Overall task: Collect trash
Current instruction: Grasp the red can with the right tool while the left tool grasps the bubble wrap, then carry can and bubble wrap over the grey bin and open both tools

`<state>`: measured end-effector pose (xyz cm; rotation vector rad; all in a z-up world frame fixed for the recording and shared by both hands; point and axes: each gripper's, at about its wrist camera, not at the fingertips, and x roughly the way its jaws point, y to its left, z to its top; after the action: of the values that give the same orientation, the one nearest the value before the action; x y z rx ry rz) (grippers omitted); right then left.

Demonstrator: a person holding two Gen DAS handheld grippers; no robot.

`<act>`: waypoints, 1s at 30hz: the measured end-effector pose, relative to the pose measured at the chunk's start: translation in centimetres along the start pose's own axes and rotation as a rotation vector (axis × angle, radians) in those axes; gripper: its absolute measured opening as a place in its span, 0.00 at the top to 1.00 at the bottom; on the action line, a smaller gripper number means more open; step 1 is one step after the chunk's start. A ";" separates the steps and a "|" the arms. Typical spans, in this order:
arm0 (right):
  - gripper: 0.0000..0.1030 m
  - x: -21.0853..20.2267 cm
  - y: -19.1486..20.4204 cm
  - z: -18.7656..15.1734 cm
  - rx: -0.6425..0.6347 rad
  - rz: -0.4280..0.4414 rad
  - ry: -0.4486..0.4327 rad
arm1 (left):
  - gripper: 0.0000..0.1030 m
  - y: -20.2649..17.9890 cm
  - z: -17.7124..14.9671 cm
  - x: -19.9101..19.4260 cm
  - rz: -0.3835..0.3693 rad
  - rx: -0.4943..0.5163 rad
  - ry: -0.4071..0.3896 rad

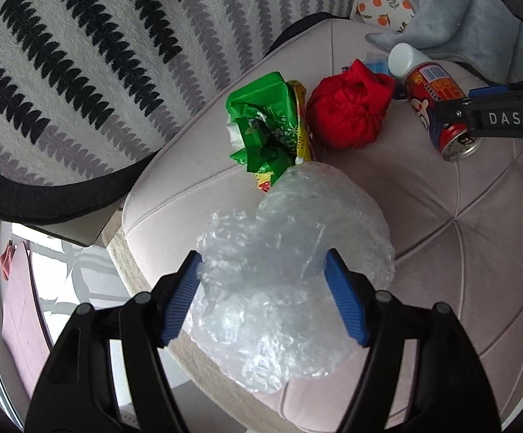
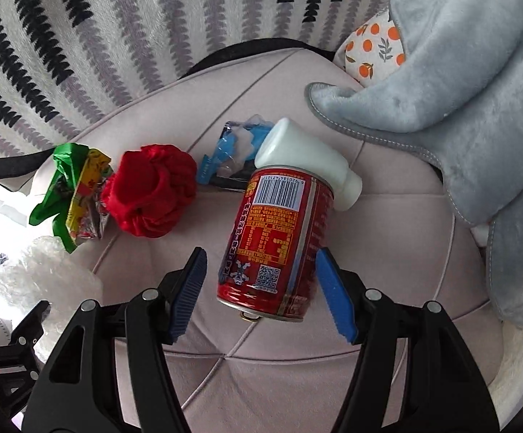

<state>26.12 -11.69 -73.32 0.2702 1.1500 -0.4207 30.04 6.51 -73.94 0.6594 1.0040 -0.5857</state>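
Left fingers (image 1: 344, 306) spread around bubble-wrap wad (image 1: 290, 281) at ottoman (image 1: 460, 270) edge, pads apparently touching its sides, no squeeze visible. Right gripper (image 2: 259, 292) open, straddling red can (image 2: 279, 238) lying mid-ottoman, gaps both sides; white bottle (image 2: 304, 158) touching can's far end.

left gripper (image 1: 263, 297) | angled steeply down; jaws apart, blue pads (image 1: 182, 299) at either side of a clear wad | right gripper (image 2: 261, 296) | angled steeply down; jaws parted, untouching
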 end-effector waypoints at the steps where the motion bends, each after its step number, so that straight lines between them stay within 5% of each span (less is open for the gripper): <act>1: 0.36 0.3 -0.2 -0.1 0.009 -0.009 -0.001 | 0.32 -0.2 -0.1 0.3 -0.003 0.009 -0.003; 5: 0.36 1.6 -1.5 -0.6 0.055 -0.008 0.030 | 0.41 -1.0 -0.2 0.7 -0.004 0.024 -0.012; 10: 0.37 1.6 -1.8 -0.5 0.047 0.033 0.043 | 0.64 -0.3 0.1 0.4 -0.037 -0.035 0.010; 20: 0.38 -3.2 0.1 0.1 -0.097 0.106 0.082 | 0.67 -0.1 -0.2 -3.8 -0.063 -0.133 0.051; 30: 0.38 -9.3 4.3 1.1 -0.348 0.184 0.137 | 0.67 2.2 -1.6 -10.6 -0.012 -0.359 0.092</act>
<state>25.79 -6.59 -64.39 0.0998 1.2972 -0.0371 26.21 10.65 -64.51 0.3636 1.1647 -0.3742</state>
